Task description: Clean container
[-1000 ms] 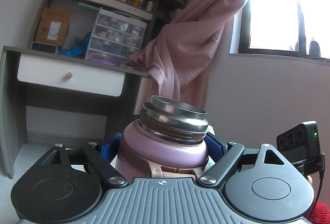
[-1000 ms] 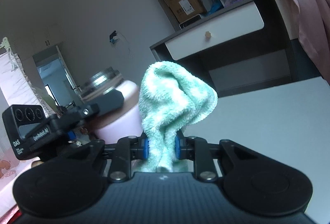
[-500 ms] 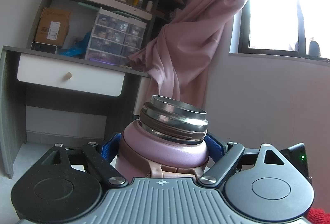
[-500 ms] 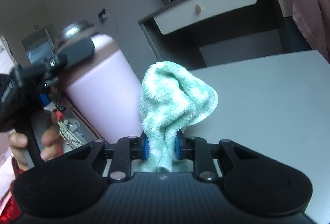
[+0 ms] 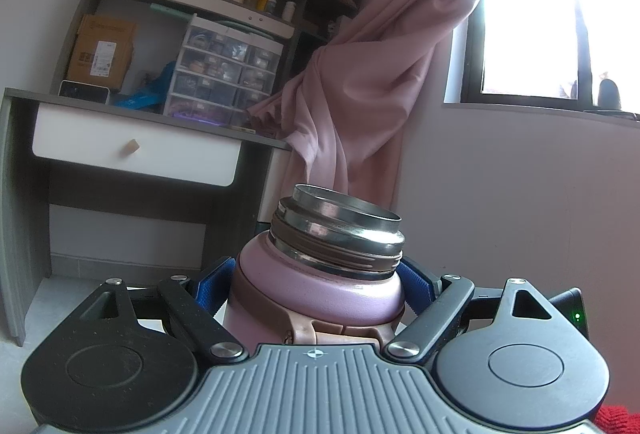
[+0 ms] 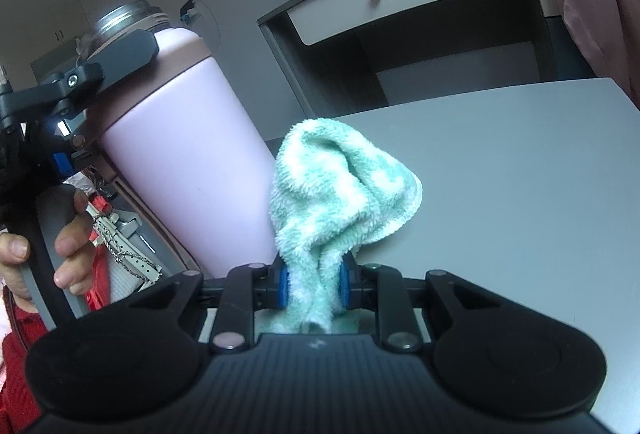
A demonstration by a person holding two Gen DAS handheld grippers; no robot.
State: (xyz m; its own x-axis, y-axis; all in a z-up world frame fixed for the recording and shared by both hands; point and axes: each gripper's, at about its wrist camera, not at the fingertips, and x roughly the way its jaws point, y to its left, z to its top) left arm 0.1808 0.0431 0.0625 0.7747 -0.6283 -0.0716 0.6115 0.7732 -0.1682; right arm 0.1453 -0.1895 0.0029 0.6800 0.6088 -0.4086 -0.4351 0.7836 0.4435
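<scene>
A pink insulated bottle (image 5: 320,286) with an open steel threaded mouth is held by my left gripper (image 5: 318,288), shut on its shoulder. In the right wrist view the bottle (image 6: 188,162) is tilted, its base near the grey table (image 6: 500,174), the left gripper (image 6: 72,82) clamped near its top. My right gripper (image 6: 312,284) is shut on a mint-green fluffy cloth (image 6: 340,182), which stands bunched up right beside the bottle's lower side.
A grey desk with a white drawer (image 5: 132,154) stands behind, with shelves, a cardboard box (image 5: 104,50) and plastic drawers (image 5: 224,70). A pink curtain (image 5: 372,74) hangs by the window. The table edge (image 6: 624,98) is at right.
My right gripper with the cloth has dropped and moved closer to the bottle, now next to its lower body. The left gripper holds the bottle nearly still.
</scene>
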